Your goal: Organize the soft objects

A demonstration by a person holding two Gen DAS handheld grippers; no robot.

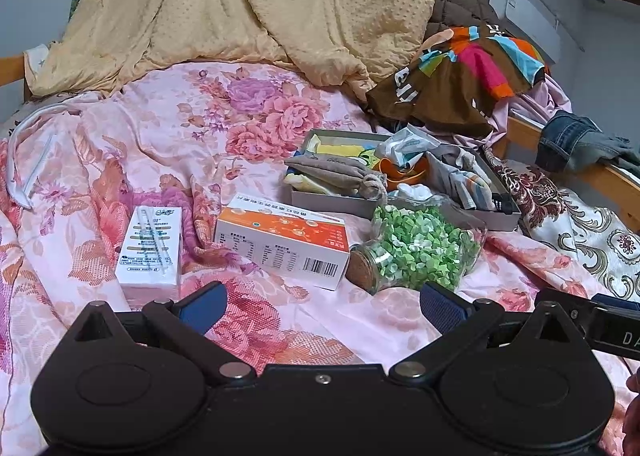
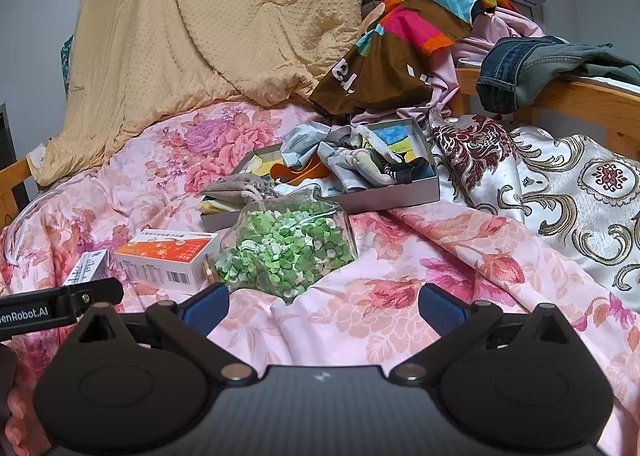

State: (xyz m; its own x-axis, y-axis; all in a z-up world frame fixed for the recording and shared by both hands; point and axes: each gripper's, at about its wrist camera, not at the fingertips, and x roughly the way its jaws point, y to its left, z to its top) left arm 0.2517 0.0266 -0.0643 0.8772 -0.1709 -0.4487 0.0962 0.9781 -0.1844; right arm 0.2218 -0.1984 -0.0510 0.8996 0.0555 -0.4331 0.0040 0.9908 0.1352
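Observation:
A grey shallow box (image 1: 332,201) (image 2: 400,193) lies on the floral bed. It holds soft items: a grey drawstring pouch (image 1: 340,171) (image 2: 236,185), a tissue pack (image 1: 408,145) (image 2: 302,143), striped socks (image 1: 464,175) (image 2: 360,165), black socks (image 2: 408,169) and yellow cloths (image 1: 340,149). My left gripper (image 1: 320,310) is open and empty, low over the bed in front of the boxes. My right gripper (image 2: 324,310) is open and empty, in front of the jar.
A glass jar of green paper bits (image 1: 420,252) (image 2: 288,252) lies on its side. An orange carton (image 1: 284,244) (image 2: 168,256) and a white carton (image 1: 150,252) lie left. A yellow quilt (image 1: 240,7), colourful clothes (image 1: 460,79), jeans (image 2: 532,67) and a wooden rail (image 2: 580,99) lie behind.

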